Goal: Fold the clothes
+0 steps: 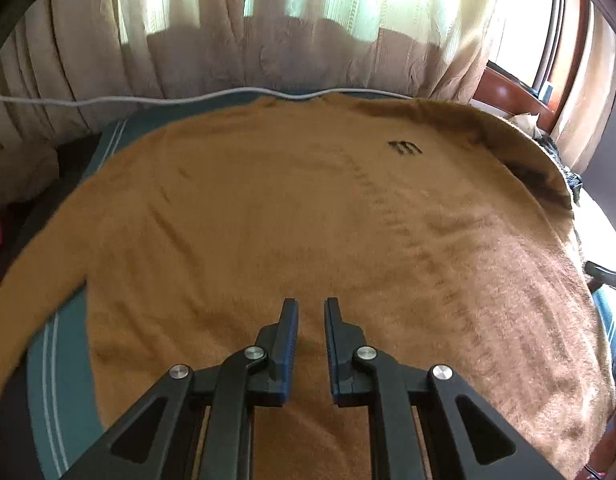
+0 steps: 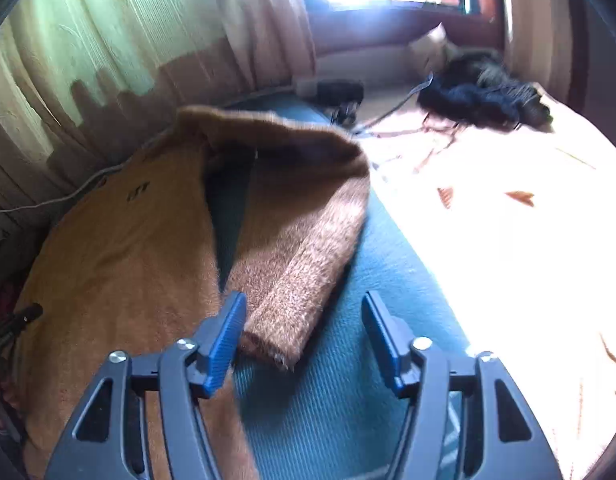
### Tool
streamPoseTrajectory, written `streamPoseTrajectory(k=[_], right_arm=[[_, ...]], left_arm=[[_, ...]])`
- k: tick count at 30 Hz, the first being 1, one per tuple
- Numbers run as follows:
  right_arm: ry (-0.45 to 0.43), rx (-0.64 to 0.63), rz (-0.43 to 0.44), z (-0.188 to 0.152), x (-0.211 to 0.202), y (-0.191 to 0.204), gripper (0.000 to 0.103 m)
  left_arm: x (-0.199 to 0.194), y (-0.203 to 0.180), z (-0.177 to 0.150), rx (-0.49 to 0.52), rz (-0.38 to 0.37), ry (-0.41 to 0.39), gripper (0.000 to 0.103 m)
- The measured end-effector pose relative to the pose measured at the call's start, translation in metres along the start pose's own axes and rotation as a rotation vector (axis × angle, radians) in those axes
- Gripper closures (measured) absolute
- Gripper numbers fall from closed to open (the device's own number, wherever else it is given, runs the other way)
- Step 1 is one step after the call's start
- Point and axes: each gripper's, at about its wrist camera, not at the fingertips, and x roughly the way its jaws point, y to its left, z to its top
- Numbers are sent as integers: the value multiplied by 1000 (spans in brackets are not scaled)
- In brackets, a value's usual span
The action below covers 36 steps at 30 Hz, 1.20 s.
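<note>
One brown sweater [image 1: 291, 216] lay flat on a teal mat [image 1: 63, 368], its single dark logo [image 1: 405, 147] at about 1 o'clock in the left view. The left gripper [image 1: 311, 308] hovered over the hem, jaws slightly parted, grasping nothing. The right gripper [image 2: 303, 308] was spread wide, released, one sleeve [image 2: 303, 248] lying between its two fingers. One white cable [image 1: 147, 99] ran along the curtain [image 1: 107, 40].

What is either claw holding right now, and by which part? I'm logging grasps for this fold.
Nothing is held. The left claw is open over the brown sweater; the right claw is open, the sleeve cuff lying loose between its fingers.
</note>
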Motion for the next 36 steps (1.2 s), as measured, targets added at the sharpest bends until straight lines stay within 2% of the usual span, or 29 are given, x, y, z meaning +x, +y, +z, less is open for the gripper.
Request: streamPoseTrajectory(k=[2, 4, 6, 11, 16, 18, 20, 23, 24, 25, 26, 27, 28, 30, 33, 36], right_arm=[[9, -19, -8, 2, 8, 1, 64], [1, -41, -26, 5, 7, 0, 90], [-17, -36, -42, 12, 7, -7, 96], [-168, -21, -224, 48, -27, -37, 97], [-262, 31, -441, 99, -44, -84, 97], [-270, 34, -522, 117, -40, -98, 97], [-249, 43, -566, 132, -29, -111, 97], [-172, 12, -651, 149, 0, -118, 95], [-151, -19, -679, 152, 11, -114, 87], [-133, -42, -698, 153, 18, -108, 74], [-126, -53, -699, 153, 22, -100, 66], [-135, -56, -676, 152, 23, -91, 49], [-153, -60, -637, 151, 22, -79, 37], [-183, -100, -528, 151, 18, -46, 32], [-181, -175, -332, 154, 26, 13, 31], [-107, -228, -231, 155, 59, 57, 31]], left_arm=[[2, 4, -3, -1, 21, 8, 89], [3, 9, -6, -10, 28, 17, 89], [4, 14, -6, -24, 10, 15, 89], [2, 14, -10, -12, -1, 5, 89], [2, 19, -10, -26, -20, -2, 89], [2, 21, -11, -35, -31, -3, 89], [2, 22, -11, -40, -37, -5, 89], [1, 24, -11, -46, -43, -6, 89], [2, 24, -11, -47, -45, -7, 89], [2, 24, -11, -49, -47, -7, 89], [2, 24, -12, -50, -48, -7, 89], [1, 24, -12, -50, -48, -8, 89], [1, 24, -12, -50, -47, -8, 89], [1, 23, -12, -48, -44, -9, 89], [1, 22, -12, -45, -38, -9, 89], [1, 22, -12, -42, -35, -9, 89]])
